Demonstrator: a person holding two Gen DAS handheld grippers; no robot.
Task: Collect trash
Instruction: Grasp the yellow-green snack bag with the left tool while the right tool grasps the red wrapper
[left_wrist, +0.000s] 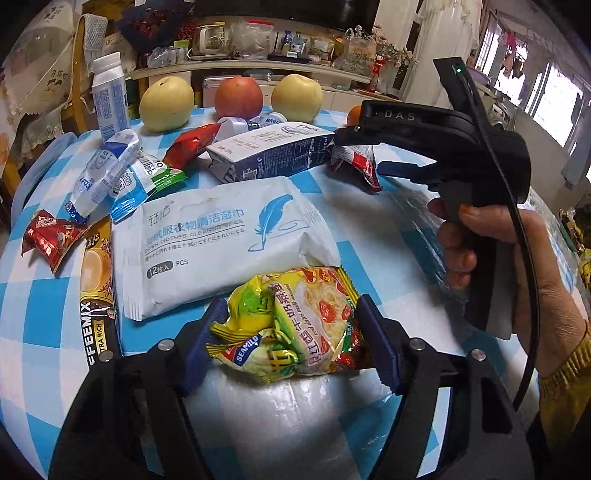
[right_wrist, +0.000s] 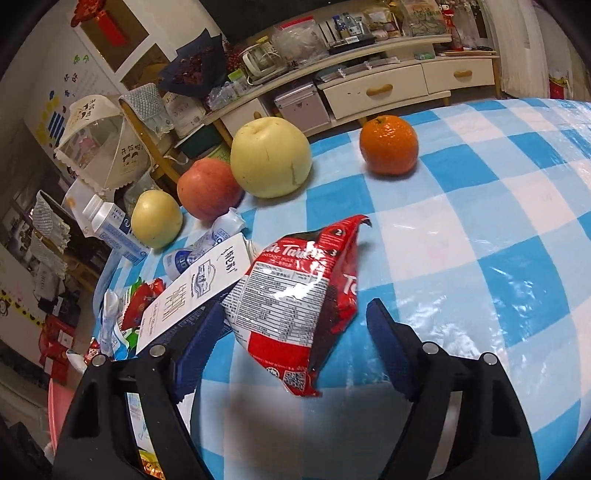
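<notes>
Crinkled yellow foil sits right between the left claw's (left_wrist: 286, 334) blue pads: the yellow oatmeal packet (left_wrist: 291, 325) fills the half-open gap, both pads at its edges, set for a pinch. Over on the checked desk (right_wrist: 480, 240), the right claw (right_wrist: 291, 341) straddles the red milk-tea sachet (right_wrist: 295, 306), still fairly wide, far pad clear of it; fruit waits beyond.

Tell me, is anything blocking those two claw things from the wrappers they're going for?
Nothing visible does. The yellow oat packet already lies between the left gripper's jaws, and the red milk-tea packet lies between the right gripper's jaws. The white milk carton sits close against the right gripper's left finger, crowding it.
</notes>
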